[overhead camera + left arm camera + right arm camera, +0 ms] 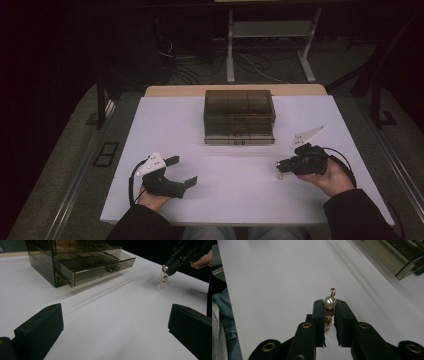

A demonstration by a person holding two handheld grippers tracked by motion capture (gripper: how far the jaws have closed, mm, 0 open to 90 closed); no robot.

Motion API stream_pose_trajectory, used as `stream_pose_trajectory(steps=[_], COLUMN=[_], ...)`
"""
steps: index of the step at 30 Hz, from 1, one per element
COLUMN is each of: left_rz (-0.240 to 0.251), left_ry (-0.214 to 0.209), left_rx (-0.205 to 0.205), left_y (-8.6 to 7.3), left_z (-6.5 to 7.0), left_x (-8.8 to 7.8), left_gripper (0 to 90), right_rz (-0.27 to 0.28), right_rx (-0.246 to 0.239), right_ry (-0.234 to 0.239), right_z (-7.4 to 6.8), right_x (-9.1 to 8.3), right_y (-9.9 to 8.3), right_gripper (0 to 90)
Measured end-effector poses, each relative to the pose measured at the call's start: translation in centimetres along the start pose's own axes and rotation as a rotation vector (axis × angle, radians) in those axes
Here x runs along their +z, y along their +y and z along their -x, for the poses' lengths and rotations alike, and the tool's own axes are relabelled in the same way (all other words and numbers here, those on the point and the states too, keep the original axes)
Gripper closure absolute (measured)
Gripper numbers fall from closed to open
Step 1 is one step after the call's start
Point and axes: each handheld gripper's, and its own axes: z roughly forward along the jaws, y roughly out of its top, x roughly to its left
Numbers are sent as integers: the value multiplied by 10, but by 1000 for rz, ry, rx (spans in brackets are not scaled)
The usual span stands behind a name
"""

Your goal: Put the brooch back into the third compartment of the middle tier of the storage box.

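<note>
My right gripper [329, 305] is shut on a pearl earring [329, 303], a white pearl with copper beads and a small wire loop. In the left gripper view the earring [164, 280] hangs from the right gripper [167, 269] just above the white table [235, 195]. From above, the right gripper [281, 168] is at the table's right side with the earring [280, 174] below its tips. My left gripper [183, 171] rests at the front left, its jaws wide apart and nothing between them. The smoky clear drawer box [239, 116] stands at the back centre, its lowest drawer [96, 267] pulled out.
The white table top [105, 315] lies between the grippers and the box. Beyond the far edge are a metal stand's legs [270, 50] and cables on the floor. A person's sleeves [355, 215] come in at the bottom edge.
</note>
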Motion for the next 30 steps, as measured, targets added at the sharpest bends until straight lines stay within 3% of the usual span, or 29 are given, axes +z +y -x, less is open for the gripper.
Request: stream_pose_trajectory(steps=[30], left_rz=[3], left_ry=[-1], left_rx=[-6], left_y=[0], left_z=[0], left_x=[0], left_gripper=[0], right_rz=[27], right_rx=[-32], right_ry=[-7], right_z=[2], right_x=[-15], right_y=[26], right_gripper=[783])
